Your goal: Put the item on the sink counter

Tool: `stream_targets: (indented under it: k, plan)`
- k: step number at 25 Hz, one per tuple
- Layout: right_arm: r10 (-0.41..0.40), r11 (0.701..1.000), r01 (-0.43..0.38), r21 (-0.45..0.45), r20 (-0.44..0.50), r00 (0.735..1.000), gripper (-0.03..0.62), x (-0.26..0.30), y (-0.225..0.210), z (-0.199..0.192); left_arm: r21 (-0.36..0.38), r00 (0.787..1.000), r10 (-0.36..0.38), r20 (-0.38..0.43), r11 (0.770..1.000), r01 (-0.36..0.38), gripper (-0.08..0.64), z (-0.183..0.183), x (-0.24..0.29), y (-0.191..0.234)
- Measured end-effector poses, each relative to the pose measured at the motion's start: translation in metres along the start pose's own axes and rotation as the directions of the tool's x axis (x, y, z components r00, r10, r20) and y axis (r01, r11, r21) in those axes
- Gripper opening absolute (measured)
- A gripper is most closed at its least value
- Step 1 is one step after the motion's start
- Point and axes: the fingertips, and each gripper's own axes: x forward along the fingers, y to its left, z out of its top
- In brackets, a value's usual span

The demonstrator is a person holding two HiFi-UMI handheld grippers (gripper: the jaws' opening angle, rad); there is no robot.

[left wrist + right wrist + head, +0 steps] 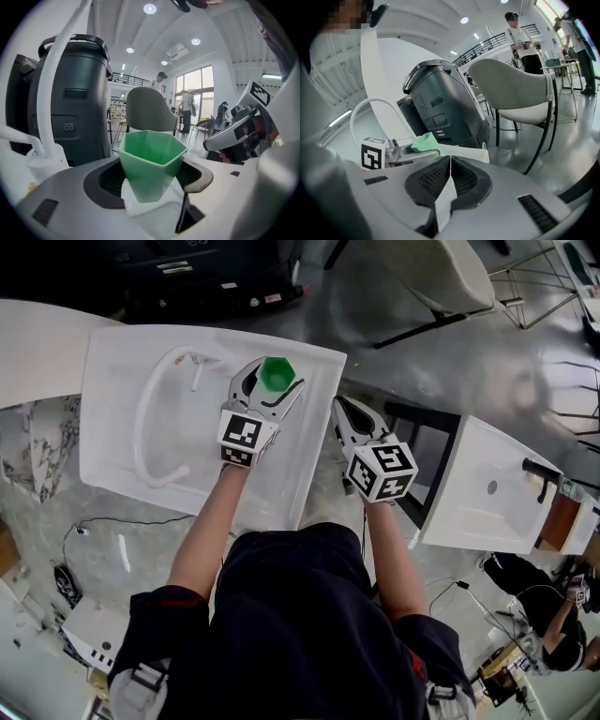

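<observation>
Two jaws of the left gripper (pixel 269 382) (pixel 151 185) clamp the green faceted plastic cup (pixel 276 374) (pixel 151 161) by its tapering walls; it stands upright, long axis vertical, mouth up, over the far right part of the white sink counter (pixel 117 357); the head view gives only its open mouth, the left gripper view its sides; the right gripper (pixel 341 407) (pixel 449 180), just beside the counter's right edge, has its jaws pressed together on nothing; behind stand a dark grey machine (pixel 70 108) and a grey shell chair (pixel 511 84) on a glossy grey floor (pixel 450 371).

No word, brand or number can be read anywhere: the marker cubes (pixel 246 437) on the left tongs (pixel 272 382) and right tongs (pixel 341 407) show only black-and-white square patterns, and the pale stickers (pixel 174 266) on the dark machine (pixel 202 282) beyond both are too small to read.
</observation>
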Motion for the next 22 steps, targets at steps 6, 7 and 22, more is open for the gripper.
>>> stream_targets:
  k: [6, 7, 22]
  plan:
    - [0.011, 1.0, -0.011, 0.004, -0.008, 1.0, 0.035, 0.002, -0.001, -0.003, -0.001, 1.0, -0.005, -0.006, 1.0, 0.005, 0.33, -0.005, 0.009, -0.001]
    - [0.013, 1.0, -0.013, 0.005, -0.01, 1.0, 0.035, 0.002, -0.001, -0.003, -0.004, 1.0, -0.004, -0.01, 1.0, 0.004, 0.33, -0.006, 0.01, -0.001]
    - [0.029, 0.999, -0.028, 0.015, -0.049, 0.998, 0.035, 0.005, -0.004, -0.018, -0.032, 1.0, 0.015, -0.007, 0.999, -0.015, 0.33, -0.02, 0.022, 0.004]
